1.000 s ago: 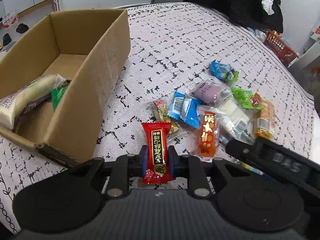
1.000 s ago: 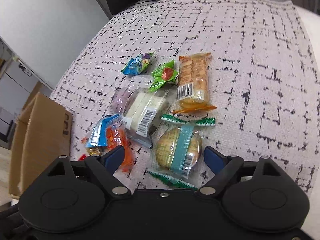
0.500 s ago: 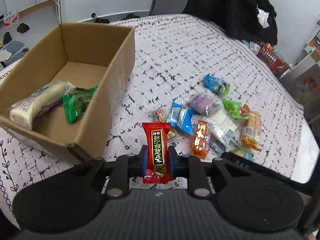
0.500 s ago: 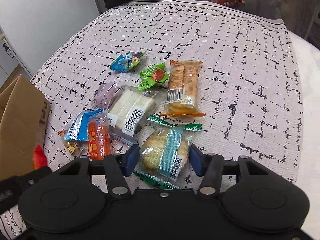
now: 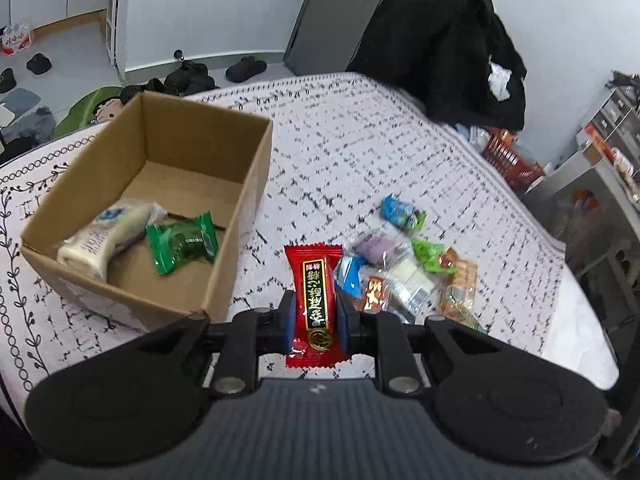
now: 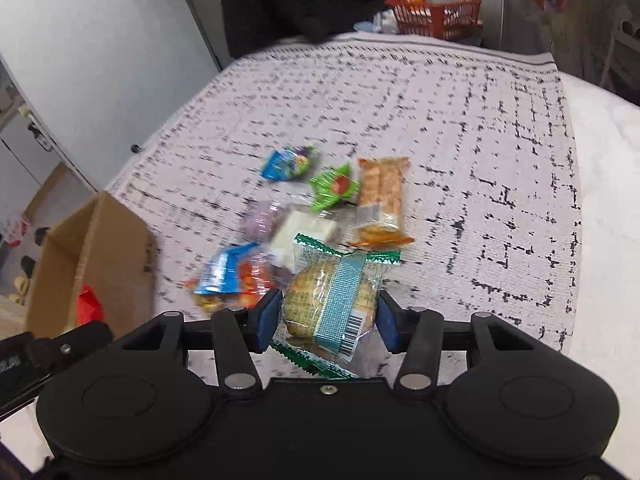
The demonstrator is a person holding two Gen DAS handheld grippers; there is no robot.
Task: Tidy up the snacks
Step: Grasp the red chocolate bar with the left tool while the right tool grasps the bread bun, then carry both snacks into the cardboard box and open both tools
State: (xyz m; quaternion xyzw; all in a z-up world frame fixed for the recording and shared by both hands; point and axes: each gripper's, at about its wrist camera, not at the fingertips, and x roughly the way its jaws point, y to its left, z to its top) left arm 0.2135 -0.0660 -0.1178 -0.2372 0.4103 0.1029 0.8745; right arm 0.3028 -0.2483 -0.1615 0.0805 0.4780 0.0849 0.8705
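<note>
My left gripper point(image 5: 316, 310) is shut on a red candy packet point(image 5: 314, 276), held in the air just right of the open cardboard box point(image 5: 244, 208). In the box lie a white packet point(image 5: 102, 240) and a green packet point(image 5: 182, 242). In the right wrist view, my right gripper point(image 6: 328, 318) is shut on a round cake packet with a teal band point(image 6: 330, 292), lifted above the snack pile. The pile holds an orange cracker pack point(image 6: 382, 200), a green candy point(image 6: 334, 186), a blue packet point(image 6: 288, 162), a white bar point(image 6: 304, 228) and others. The box point(image 6: 108, 248) stands to the left.
A patterned cloth point(image 5: 360, 152) covers the table, whose right edge lies close to the pile. A red basket point(image 6: 436, 16) and dark clothing point(image 5: 440, 40) sit beyond the far end. Shoes lie on the floor behind the box.
My right gripper closed on the round cake packet and lifted it off the cloth. My left gripper rose with the red candy, bringing the box's inside into fuller view.
</note>
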